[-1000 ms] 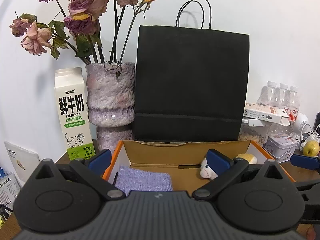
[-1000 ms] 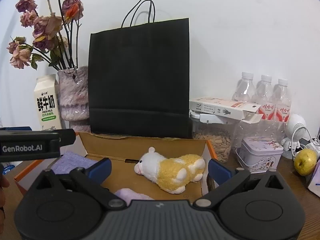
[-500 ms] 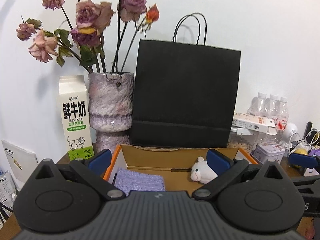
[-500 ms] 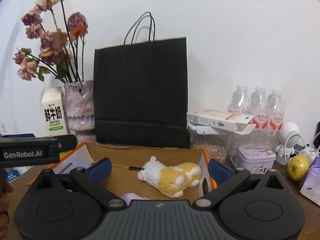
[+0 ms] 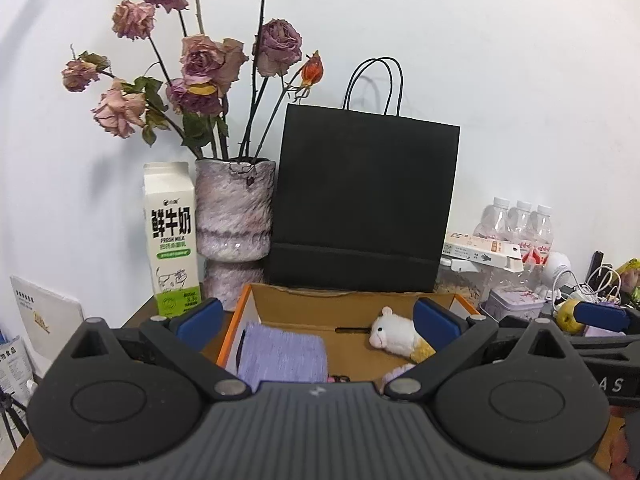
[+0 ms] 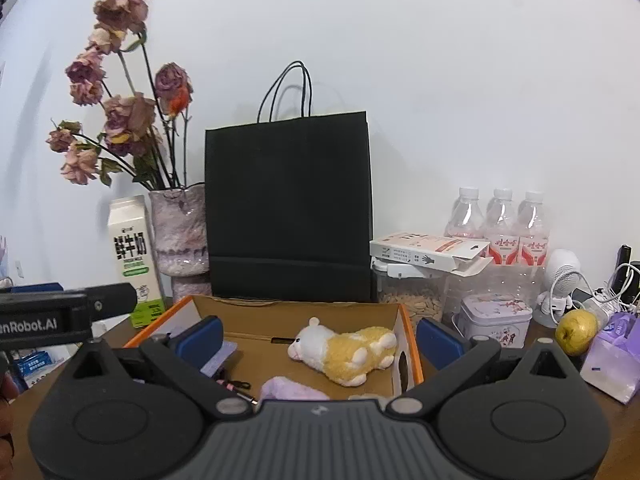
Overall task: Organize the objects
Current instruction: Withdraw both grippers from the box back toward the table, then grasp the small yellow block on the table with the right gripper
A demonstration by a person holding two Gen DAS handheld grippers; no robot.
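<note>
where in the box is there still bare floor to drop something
Bare cardboard lies mid-box, between the purple cloth on the left and the plush toy on the right. The near edge is crowded by a lilac plush and a small dark item.

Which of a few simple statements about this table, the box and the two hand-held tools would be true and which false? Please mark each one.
1. The plush toy lies inside the cardboard box. True.
2. The paper bag behind the box is white. False: it is black.
3. The milk carton stands left of the vase. True.
4. The right tool grips the plush toy. False: it is open and holds nothing.
5. A folded purple cloth lies in the box. True.
6. The left tool is clamped shut. False: its fingers are spread apart and hold nothing.
</note>
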